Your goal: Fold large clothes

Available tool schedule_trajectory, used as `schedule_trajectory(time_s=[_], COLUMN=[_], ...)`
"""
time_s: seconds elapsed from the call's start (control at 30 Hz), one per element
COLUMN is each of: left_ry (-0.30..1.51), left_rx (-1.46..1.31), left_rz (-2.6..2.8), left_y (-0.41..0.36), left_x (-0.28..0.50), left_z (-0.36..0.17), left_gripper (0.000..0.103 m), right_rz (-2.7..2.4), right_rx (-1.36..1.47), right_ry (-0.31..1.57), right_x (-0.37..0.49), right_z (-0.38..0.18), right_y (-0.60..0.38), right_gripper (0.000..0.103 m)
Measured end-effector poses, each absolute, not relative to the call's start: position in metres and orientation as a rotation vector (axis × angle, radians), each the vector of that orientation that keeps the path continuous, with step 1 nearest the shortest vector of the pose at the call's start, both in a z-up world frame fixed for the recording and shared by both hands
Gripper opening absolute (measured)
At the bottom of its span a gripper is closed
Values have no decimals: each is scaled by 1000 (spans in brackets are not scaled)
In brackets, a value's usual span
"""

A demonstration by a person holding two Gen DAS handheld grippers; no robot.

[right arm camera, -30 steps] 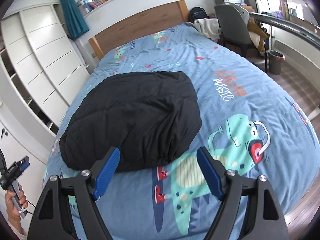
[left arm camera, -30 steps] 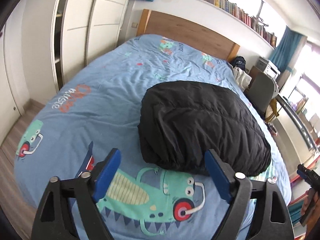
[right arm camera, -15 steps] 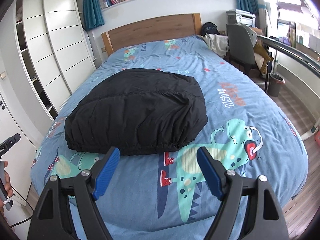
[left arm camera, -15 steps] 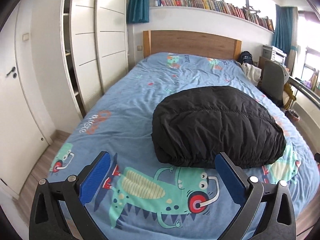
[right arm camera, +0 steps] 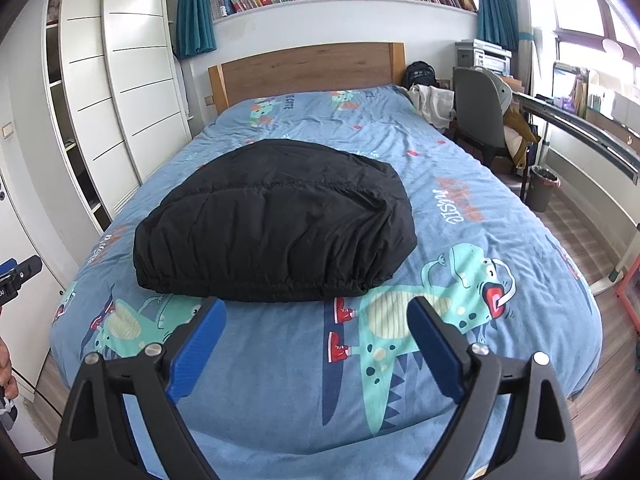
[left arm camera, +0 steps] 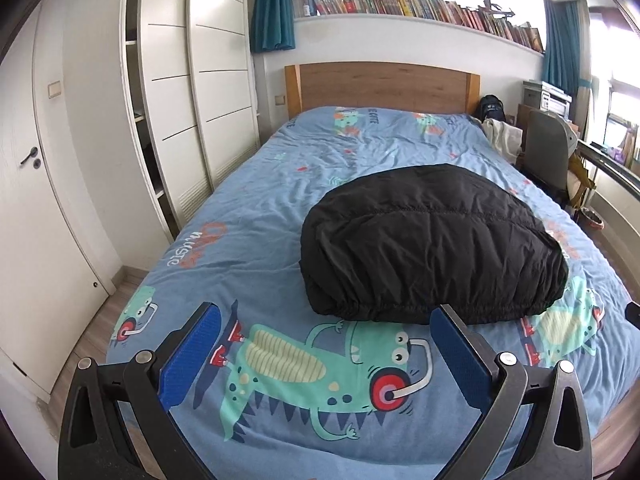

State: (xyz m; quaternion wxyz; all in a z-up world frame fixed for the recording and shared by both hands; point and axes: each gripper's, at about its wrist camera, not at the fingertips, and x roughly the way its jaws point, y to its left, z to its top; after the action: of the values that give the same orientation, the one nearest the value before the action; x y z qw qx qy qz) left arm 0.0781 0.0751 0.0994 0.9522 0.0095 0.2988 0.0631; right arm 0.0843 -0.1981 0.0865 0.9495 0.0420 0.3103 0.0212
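A black puffy jacket (left arm camera: 428, 240) lies folded into a compact bundle on the blue dinosaur-print bed (left arm camera: 256, 216); it also shows in the right wrist view (right arm camera: 276, 216). My left gripper (left arm camera: 326, 320) is open and empty, held above the bed's foot, short of the jacket's near edge. My right gripper (right arm camera: 316, 308) is open and empty, also just short of the jacket's gathered hem. The left gripper's tip shows at the right wrist view's left edge (right arm camera: 20, 272).
White wardrobe doors (left arm camera: 200, 92) run along the bed's left. A wooden headboard (left arm camera: 380, 88) stands at the far end. A grey chair (right arm camera: 476, 112) with clothes, a desk and a bin (right arm camera: 542, 188) stand on the right. Wood floor surrounds the bed.
Both grippers have pulled back and risen from the jacket toward the foot of the bed, levelling out. The jacket has stayed put.
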Motion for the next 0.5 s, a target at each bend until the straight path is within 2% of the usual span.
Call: schedule_trajectory(time_s=[0.5], left_ry=[635], left_rx=[40], left_rz=[106], left_y=[48], left_x=[86], left_z=[89], left_gripper=[103], right_rz=[55], right_rx=[78], right_ry=[650], right_x=[88], right_z=[81], right_y=[-184], right_gripper=[93])
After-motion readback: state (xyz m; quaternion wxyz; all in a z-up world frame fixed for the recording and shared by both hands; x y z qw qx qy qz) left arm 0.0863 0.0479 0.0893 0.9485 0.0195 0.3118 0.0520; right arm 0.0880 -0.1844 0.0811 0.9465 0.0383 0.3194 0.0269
